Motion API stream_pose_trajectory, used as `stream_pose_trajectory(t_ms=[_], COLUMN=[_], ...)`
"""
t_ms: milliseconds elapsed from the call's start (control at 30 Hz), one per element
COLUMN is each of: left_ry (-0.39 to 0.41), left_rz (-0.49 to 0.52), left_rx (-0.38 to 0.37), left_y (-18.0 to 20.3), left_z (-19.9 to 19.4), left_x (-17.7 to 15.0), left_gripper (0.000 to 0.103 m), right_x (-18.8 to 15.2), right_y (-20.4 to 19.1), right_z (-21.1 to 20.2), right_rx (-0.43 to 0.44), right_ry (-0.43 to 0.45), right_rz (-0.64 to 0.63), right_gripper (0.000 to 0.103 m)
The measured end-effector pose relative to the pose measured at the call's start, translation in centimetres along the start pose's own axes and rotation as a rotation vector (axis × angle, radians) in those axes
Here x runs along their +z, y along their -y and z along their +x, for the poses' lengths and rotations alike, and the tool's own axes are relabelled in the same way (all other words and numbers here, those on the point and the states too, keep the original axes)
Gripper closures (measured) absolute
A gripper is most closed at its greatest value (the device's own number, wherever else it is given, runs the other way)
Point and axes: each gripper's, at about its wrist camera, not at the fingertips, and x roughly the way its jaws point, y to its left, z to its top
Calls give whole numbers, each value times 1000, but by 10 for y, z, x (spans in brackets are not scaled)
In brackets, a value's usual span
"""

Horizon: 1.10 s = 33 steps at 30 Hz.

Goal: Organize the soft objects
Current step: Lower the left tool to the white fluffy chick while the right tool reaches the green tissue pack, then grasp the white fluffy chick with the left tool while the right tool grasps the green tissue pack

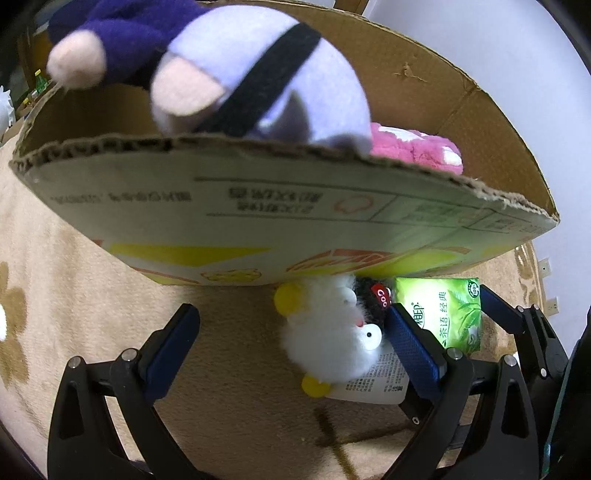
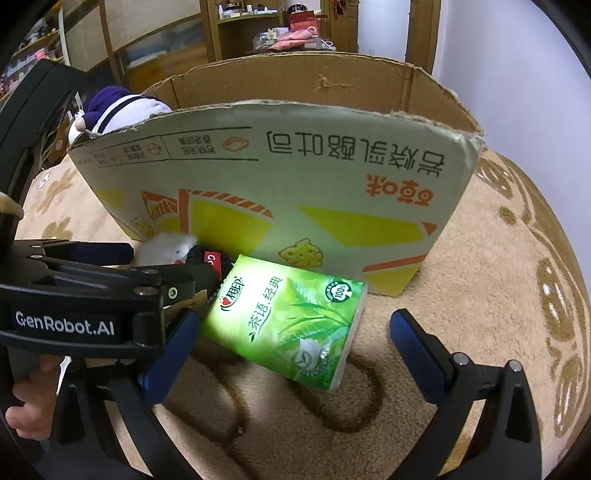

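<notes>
My left gripper (image 1: 291, 343) is open low over the carpet, with a white fluffy plush (image 1: 332, 339) with yellow feet lying between its fingers, close to the right one. A black plush with a red tag (image 1: 371, 295) lies just behind it. My right gripper (image 2: 293, 352) is open around a green tissue pack (image 2: 288, 325), whose left end is by the left finger. A purple and lavender plush (image 1: 236, 70) lies blurred over the near rim of the cardboard box (image 1: 258, 206); a pink plush (image 1: 417, 149) lies inside.
The box (image 2: 280, 177) stands on a beige patterned carpet (image 2: 498, 295), right behind the white plush (image 2: 166, 247) and the pack. Wooden shelves (image 2: 258, 33) stand beyond it. A hand (image 2: 29, 406) holds the left gripper's handle at the lower left.
</notes>
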Motion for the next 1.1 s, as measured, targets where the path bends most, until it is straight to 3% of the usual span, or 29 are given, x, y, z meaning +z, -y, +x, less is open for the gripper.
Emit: stream_pose_trajectory(t_ms=[600, 1100], left_ry=[-13, -23], left_rz=[22, 75], left_rx=[12, 67], left_y=[15, 36], left_z=[6, 11], left_x=[-1, -4], left_gripper=[5, 19], right_x=[-1, 2], right_y=[-3, -2], right_z=[-2, 11], right_rx=[3, -65], right_ry=[-9, -13], right_rz=[-30, -55], right_gripper=[0, 0])
